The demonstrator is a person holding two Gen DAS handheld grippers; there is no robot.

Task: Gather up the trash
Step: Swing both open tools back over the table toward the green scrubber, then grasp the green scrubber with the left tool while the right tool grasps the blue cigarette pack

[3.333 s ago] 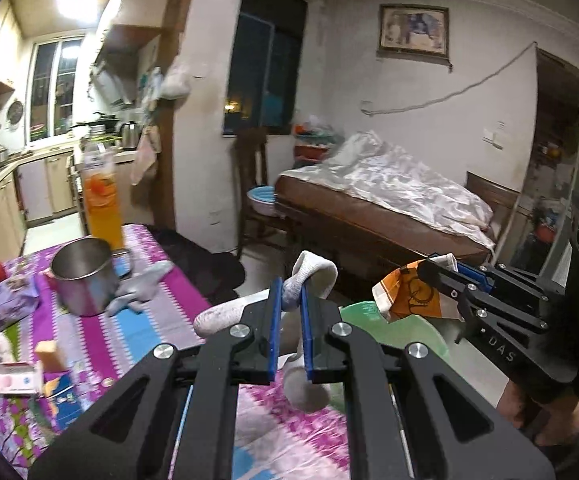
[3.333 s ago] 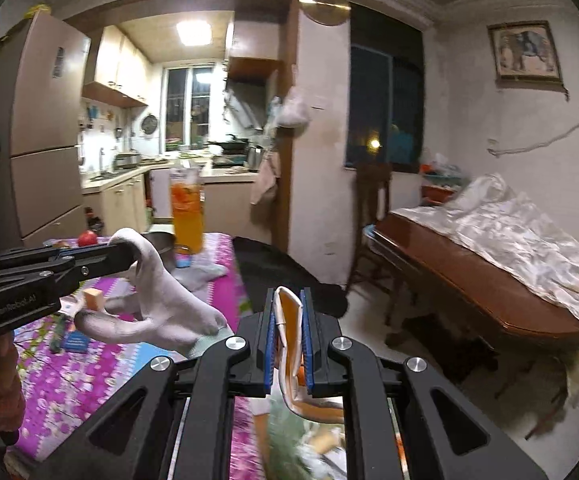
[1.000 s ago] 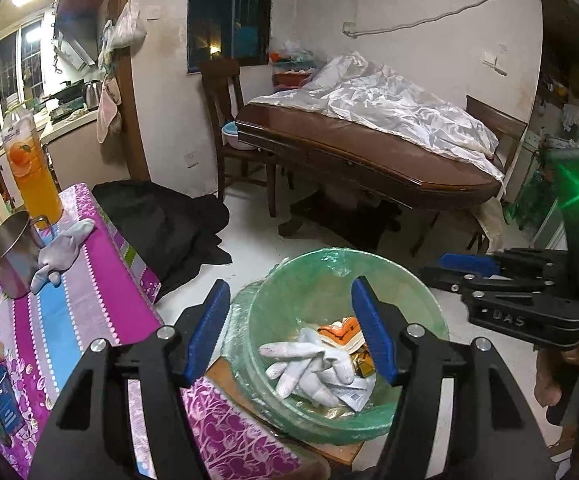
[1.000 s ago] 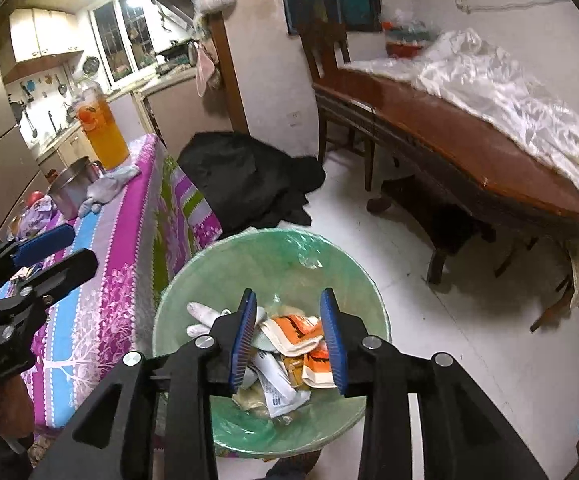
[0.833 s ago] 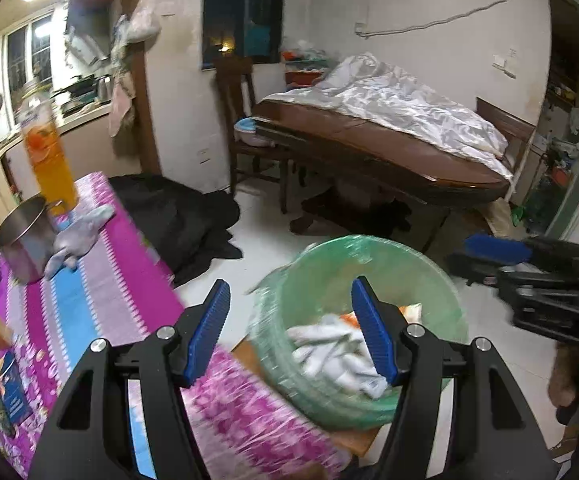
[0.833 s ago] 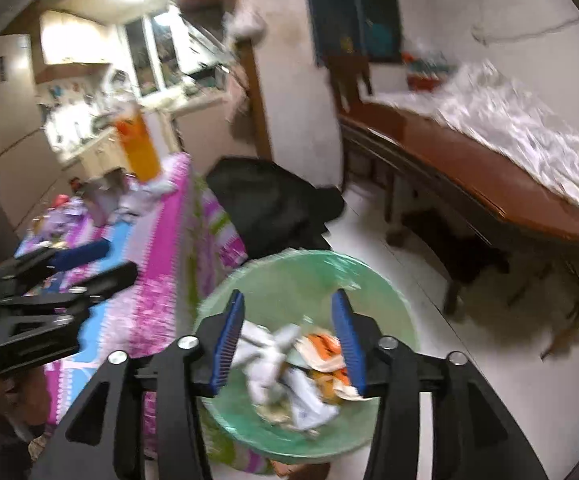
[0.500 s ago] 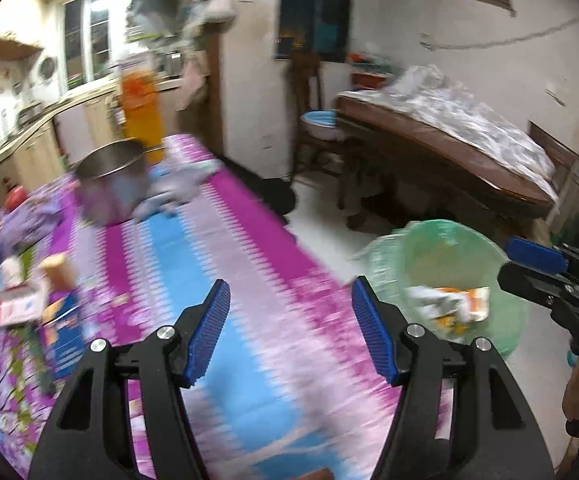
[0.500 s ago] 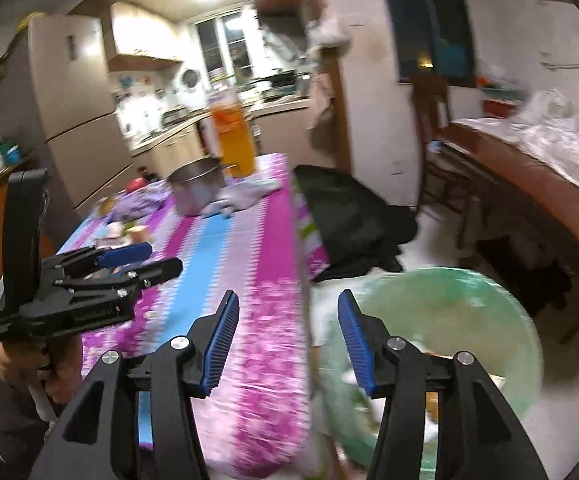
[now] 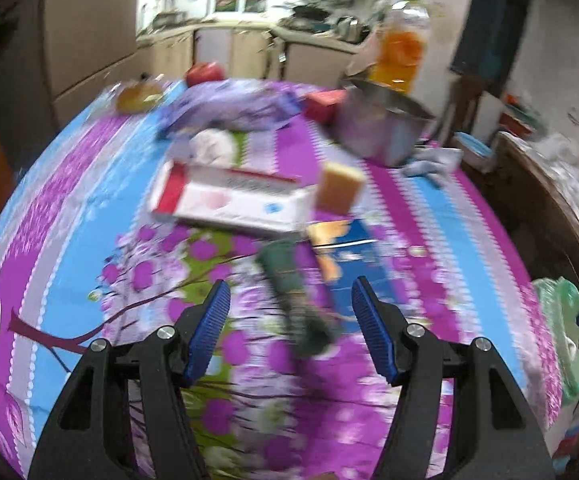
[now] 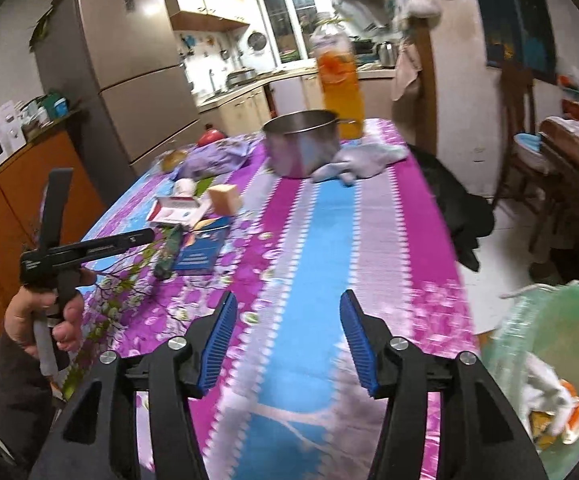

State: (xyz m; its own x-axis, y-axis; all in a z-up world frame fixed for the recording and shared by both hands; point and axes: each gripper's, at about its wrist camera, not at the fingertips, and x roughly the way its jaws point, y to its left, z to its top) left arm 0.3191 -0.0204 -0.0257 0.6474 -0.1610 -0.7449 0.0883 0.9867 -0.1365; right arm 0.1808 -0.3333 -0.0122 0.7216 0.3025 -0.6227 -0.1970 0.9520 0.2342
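I am now looking across the surface with both tools, where a second ago both views were looking down into the green-lined trash bin. That bin is sitting at the lower right of the right wrist view, off the surface's edge, with white gloves and an orange wrapper lying inside; in the left wrist view it is only a sliver at the right edge.

My left tool is spread wide with nothing between its blue pads, the same spread as before. Ahead of it, in the middle of the blurred frame, a dark green wrapper is lying on the cloth, just beside a blue booklet. Above them are a red-and-white box and a tan block.

My right tool is opening, wider than a second ago, with only the striped cloth showing between its pads. In the upper middle of its view, a grey glove is lying against a steel pot, with a bottle of orange drink behind.
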